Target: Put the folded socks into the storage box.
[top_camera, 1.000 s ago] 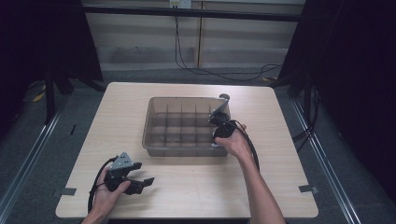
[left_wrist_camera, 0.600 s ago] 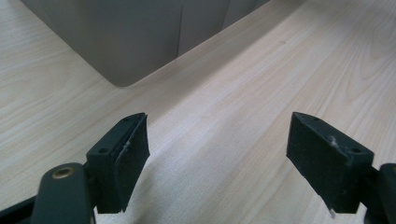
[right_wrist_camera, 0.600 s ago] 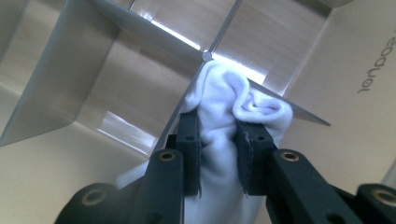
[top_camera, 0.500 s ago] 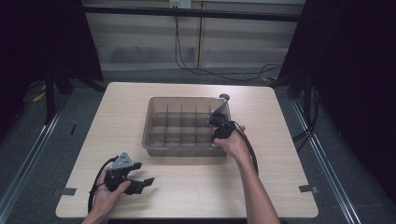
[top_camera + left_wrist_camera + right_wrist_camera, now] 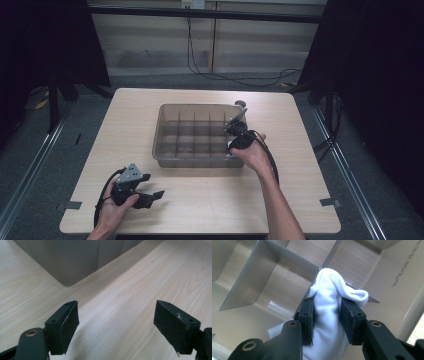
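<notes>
We see our right gripper (image 5: 327,317), jaws just easing apart, pads pressing a white cloth (image 5: 329,297) over the divided grey bin (image 5: 167,150), our left gripper (image 5: 116,322) spread wide above the table (image 5: 140,277)

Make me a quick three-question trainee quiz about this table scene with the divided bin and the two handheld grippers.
1. What sits between the right gripper pads?
2. True or false: the left gripper is holding a white cloth.
3. Where is the right gripper working: A) over the divided bin, at its right end, B) on the bare table near the person, C) off the table's left edge?

Key
1. A bunched white cloth, with the pads against its sides, above the bin's dividers.
2. False; its jaws stand wide apart over bare wood with nothing between them.
3. A.
</notes>
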Motion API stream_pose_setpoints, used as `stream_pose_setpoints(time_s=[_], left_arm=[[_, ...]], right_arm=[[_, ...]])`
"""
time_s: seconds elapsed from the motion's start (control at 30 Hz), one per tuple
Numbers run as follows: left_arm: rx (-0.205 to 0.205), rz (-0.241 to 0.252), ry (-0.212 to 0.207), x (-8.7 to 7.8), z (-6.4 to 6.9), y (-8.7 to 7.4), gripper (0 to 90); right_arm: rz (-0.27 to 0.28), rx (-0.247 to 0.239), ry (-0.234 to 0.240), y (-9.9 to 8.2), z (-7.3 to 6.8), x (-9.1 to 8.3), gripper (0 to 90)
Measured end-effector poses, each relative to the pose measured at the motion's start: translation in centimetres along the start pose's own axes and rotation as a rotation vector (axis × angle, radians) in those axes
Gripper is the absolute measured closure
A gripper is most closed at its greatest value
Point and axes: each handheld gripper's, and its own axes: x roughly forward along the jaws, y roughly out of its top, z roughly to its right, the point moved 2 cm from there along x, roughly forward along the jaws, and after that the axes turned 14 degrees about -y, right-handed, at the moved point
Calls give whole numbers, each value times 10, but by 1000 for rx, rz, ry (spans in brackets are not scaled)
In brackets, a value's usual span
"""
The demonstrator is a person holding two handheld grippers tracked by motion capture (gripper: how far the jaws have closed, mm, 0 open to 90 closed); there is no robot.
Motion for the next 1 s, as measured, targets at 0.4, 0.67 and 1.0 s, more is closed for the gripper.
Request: stream_pose_setpoints(time_s=[0.4, 0.67, 1.0], left_arm=[[-40, 29, 14, -5, -5, -1, 190], [-57, 62, 22, -10, -7, -1, 169], [-58, 75, 19, -14, -8, -2, 164]], right_arm=[[144, 41, 99, -11, 12, -20, 464], [340, 118, 185, -31, 21, -30, 290], [530, 215, 219, -72, 28, -50, 218]])
